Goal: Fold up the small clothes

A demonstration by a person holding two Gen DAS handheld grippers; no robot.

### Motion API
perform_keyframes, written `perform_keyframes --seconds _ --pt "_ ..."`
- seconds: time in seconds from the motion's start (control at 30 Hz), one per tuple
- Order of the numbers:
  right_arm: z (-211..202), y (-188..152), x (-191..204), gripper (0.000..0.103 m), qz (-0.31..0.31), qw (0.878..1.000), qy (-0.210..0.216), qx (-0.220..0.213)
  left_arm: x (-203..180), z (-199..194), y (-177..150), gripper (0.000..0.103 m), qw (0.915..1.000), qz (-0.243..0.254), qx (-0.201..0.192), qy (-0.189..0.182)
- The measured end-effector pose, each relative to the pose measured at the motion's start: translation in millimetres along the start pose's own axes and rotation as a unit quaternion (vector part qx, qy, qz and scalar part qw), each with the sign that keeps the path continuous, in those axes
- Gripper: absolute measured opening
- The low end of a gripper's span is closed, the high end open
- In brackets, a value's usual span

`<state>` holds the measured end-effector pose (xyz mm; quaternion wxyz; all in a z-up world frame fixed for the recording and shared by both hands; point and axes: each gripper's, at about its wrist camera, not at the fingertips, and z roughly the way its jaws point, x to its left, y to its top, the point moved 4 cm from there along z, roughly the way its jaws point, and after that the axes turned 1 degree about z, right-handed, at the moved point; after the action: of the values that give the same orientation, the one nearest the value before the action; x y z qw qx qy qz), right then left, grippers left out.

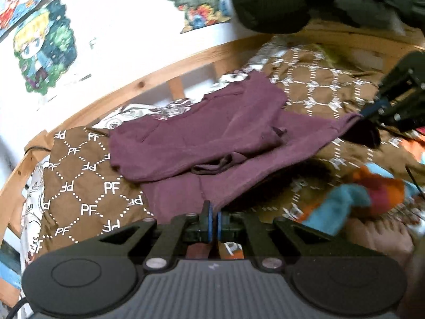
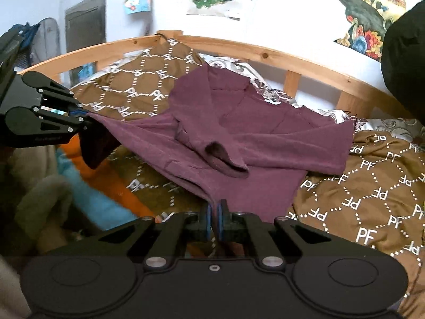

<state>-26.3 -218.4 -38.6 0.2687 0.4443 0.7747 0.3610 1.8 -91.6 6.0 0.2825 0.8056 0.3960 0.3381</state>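
A maroon long-sleeved top (image 1: 202, 143) lies partly folded on a brown quilt, its near hem lifted. My left gripper (image 1: 213, 212) is shut on one hem corner. My right gripper (image 2: 215, 212) is shut on the other hem corner of the top (image 2: 255, 138). The right gripper also shows at the right edge of the left wrist view (image 1: 364, 114), and the left gripper shows at the left of the right wrist view (image 2: 83, 115). The hem is stretched between them above the bed. A sleeve cuff (image 2: 225, 159) lies folded across the body.
The brown quilt (image 1: 79, 186) with white PF print covers the bed. A wooden bed rail (image 2: 265, 53) runs along the far side by a white wall with posters. Orange and blue clothes (image 1: 353, 199) lie near the front. A dark bundle (image 1: 271, 2) hangs overhead.
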Motion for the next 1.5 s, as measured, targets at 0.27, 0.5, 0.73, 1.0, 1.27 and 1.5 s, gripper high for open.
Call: perform_keyframes --seconds 0.27,0.5,0.73,1.0,1.27,1.5 --pt "-45.9 -10.1 11.5 0.004 -0.017 0.999 0.035 0.038 -5.5 -37.1 -2.1 0.003 0.9970 -0.003 0.016 -0.075" --pt "-28.2 14.5 -3.6 0.004 -0.023 0.999 0.019 0.027 34.6 -2.7 33.9 0.003 0.9990 0.002 0.000 -0.046" --pt "27.0 95.3 -57.7 0.004 -0.037 0.999 -0.027 0.009 94.9 72.8 117.1 0.004 0.9994 -0.021 -0.028 0.004" --pt "113.9 174.3 -175.9 0.004 -0.032 0.998 -0.046 0.011 159.6 197.6 173.4 0.005 0.9982 -0.060 0.007 -0.005" --pt "212.8 182.3 -219.5 0.005 0.014 0.999 -0.036 0.003 184.1 291.6 154.7 0.007 0.9871 -0.147 0.059 -0.024" --pt "268.7 172.0 -235.8 0.006 0.066 0.997 -0.042 0.014 193.3 322.1 136.2 0.052 0.9796 -0.182 0.084 -0.010"
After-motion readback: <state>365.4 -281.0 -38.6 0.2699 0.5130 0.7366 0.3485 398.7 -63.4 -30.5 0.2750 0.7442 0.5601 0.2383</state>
